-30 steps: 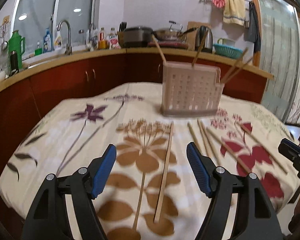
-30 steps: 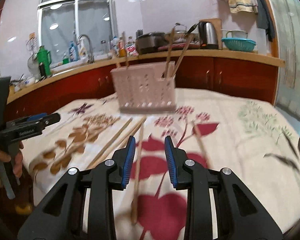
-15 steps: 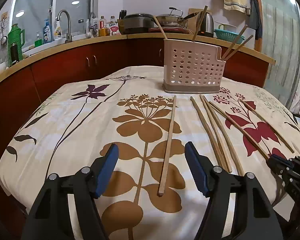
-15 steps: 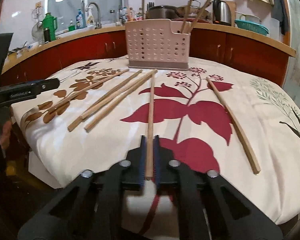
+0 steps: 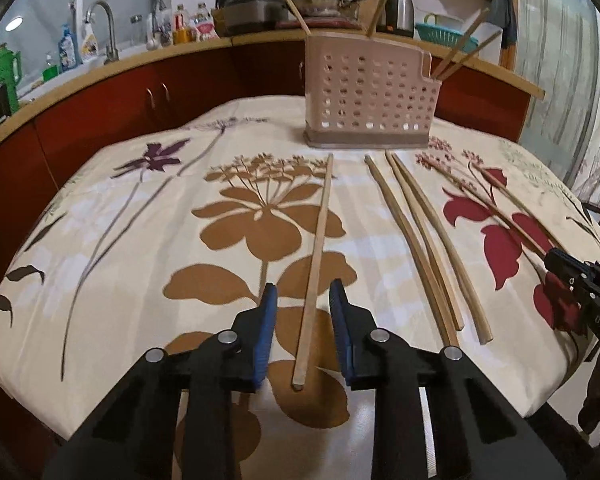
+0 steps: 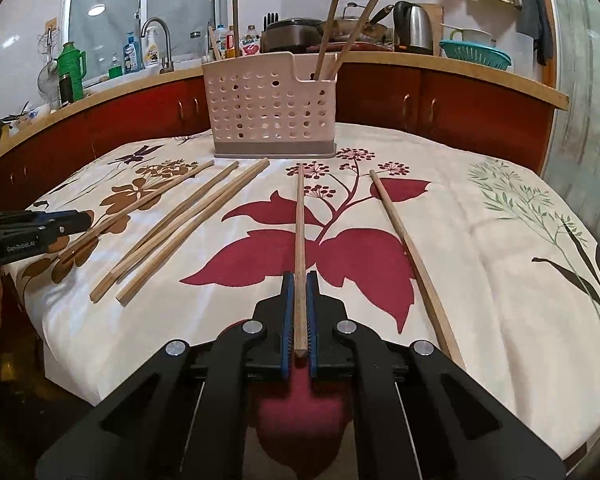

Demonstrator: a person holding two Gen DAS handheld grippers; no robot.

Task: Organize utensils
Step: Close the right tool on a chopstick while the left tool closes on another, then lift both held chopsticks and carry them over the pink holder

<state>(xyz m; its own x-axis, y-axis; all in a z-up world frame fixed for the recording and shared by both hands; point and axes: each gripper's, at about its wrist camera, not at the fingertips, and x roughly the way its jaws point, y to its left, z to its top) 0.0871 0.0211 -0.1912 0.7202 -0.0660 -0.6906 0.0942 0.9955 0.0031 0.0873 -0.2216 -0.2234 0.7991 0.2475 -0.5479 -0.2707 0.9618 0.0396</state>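
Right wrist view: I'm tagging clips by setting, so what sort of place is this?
Most likely a home kitchen: a counter with a sink tap, an electric kettle, and a cooking pot behind the cloth-covered table.

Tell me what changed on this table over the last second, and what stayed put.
Both grippers dropped toward the cloth. The right gripper shut on a chopstick. The left gripper has been closing around another chopstick, pads not yet touching. The loose chopsticks and pink holder stayed put.

White lettering "GenRobot.AI" stands on the black plastic left gripper (image 6: 85,220) at the right-wrist view's left edge; "BAS", cut off, shows on the black plastic right gripper (image 5: 550,256) at the left-wrist view's right edge.
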